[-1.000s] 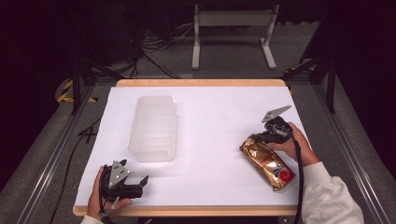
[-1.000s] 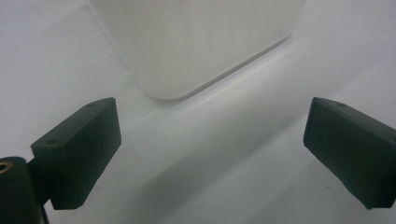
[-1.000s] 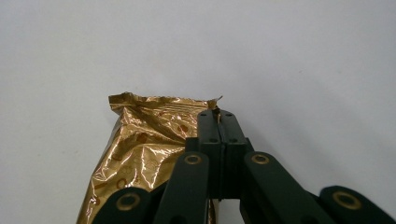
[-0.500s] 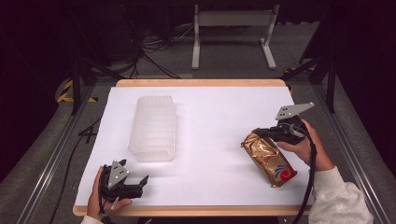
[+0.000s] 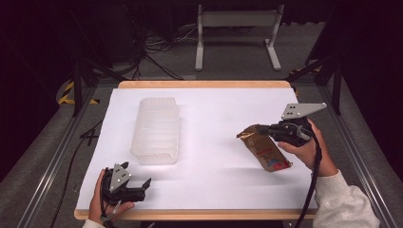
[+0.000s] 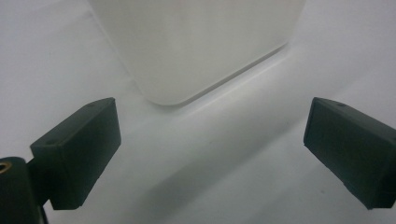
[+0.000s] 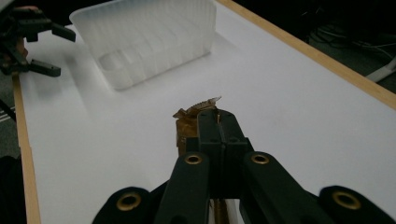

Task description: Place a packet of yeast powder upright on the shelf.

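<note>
The right gripper (image 5: 267, 129) clamped the top edge of the crinkled gold foil snack pouch (image 5: 264, 148), tilting it up off the white worktop (image 5: 214, 123), likely for carrying toward the translucent plastic tub (image 5: 157, 129). The left gripper (image 5: 142, 186) waited near that tub, jaws spread wide, holding nothing.

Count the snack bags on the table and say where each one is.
1. The gold snack bag is at the table's right side, its top edge pinched in the right gripper, across from the plastic tub.
</note>
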